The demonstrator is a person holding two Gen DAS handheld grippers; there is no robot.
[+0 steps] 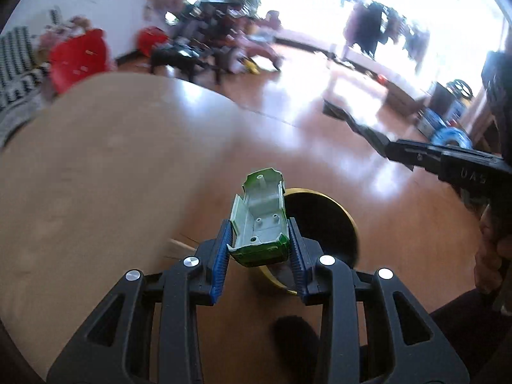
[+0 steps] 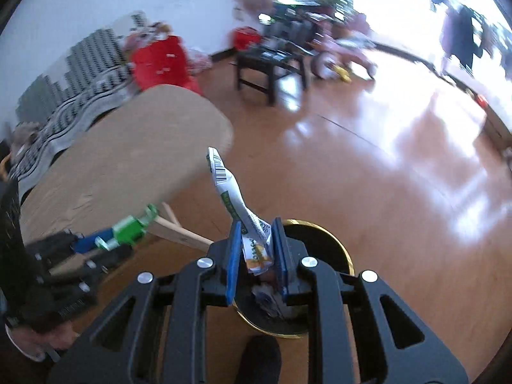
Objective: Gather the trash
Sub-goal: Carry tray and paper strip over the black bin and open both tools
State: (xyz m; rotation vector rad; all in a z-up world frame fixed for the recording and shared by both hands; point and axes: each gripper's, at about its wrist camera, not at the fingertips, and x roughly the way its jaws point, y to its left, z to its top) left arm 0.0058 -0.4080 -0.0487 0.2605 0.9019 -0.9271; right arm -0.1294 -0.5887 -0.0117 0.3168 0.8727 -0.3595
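— Two claws, each loaded. Left claw (image 1: 260, 249) clamped on a green plastic shell (image 1: 260, 220), blue pads (image 1: 224, 256) pressing its long sides, hollow grey inside facing up.

— And below it?

— Black bin with a gold rim (image 1: 350, 220) on the wooden floor (image 1: 320, 147), just beyond and under the shell. Shell held in the air above the bin's near edge, not touching it.

— Right claw?

— Right claw (image 2: 256, 249) closed on a crumpled white wrapper (image 2: 236, 198), orange print low down, barcode near the top. Wrapper sticking up and tilting away to the left, pinched at its lower end.

— Same bin there?

— Same gold rim (image 2: 347, 256), straight beneath the pads. Some crumpled scraps (image 2: 267, 300) seen inside, too blurred to name.

— Anything beside it?

— Round tan bench (image 2: 128, 160) to the left, pale wooden leg (image 2: 179, 230) slanting under it, near the bin. From the right wrist view, left claw seen at the left edge, green shell a blur. From the left wrist view, right claw a dark shape at the far right, well apart from the shell.

— Background?

— Red bag (image 1: 78, 59), dark low stool (image 2: 268, 64), striped cloth (image 2: 64, 96); all soft with blur.
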